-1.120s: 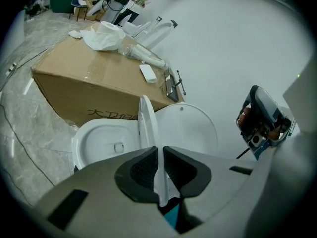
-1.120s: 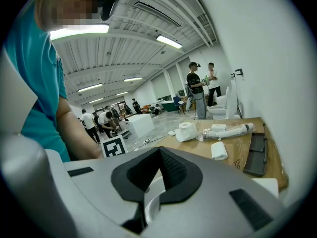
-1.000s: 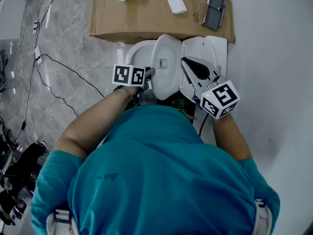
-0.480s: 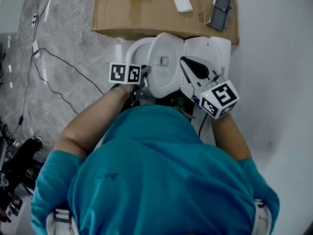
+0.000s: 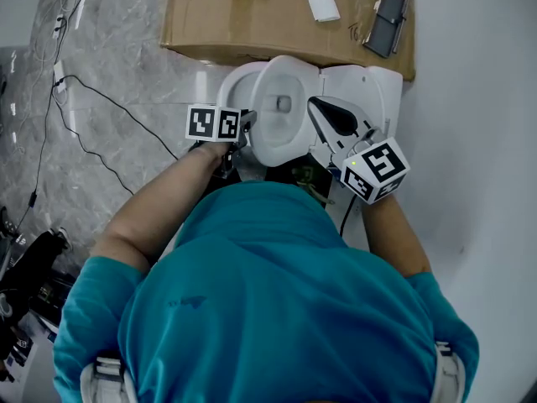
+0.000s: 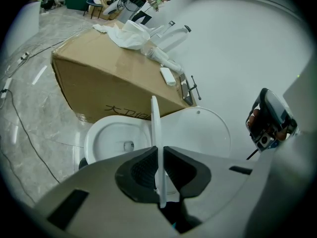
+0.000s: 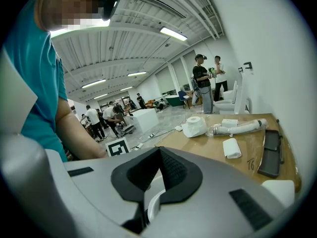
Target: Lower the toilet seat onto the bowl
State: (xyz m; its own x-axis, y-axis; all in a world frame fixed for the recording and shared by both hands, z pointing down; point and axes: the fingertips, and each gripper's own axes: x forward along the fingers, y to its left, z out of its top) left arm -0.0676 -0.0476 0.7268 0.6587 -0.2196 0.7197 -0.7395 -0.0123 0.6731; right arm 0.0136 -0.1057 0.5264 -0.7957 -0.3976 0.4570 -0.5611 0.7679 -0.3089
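Left gripper [image 5: 246, 125] pinches the near rim of the white toilet seat [image 5: 281, 112], its dark pads pressed onto the thin edge from either side, as a person in a teal shirt [image 5: 268, 292] stands over the fixture. In the left gripper view, the left gripper [image 6: 158, 151] holds the toilet seat [image 6: 154, 125] edge-on and roughly upright, off the bowl [image 6: 110, 135], which lies open to its left. The lid [image 6: 200, 133] leans back to the right of the seat.

Right gripper [image 5: 317, 107] hangs just right of the seat, above the lid [image 5: 365, 82], with its jaws pressed together and nothing between them. The right gripper view shows the right gripper [image 7: 159, 153] with its tips meeting.

Beyond the bowl [image 5: 231, 86] lies a flat cardboard box [image 5: 252, 23] carrying a white packet [image 5: 323, 4] and a black device [image 5: 388, 19]. A black cable [image 5: 109, 112] trails across the grey marble floor [image 5: 117, 49] at left.
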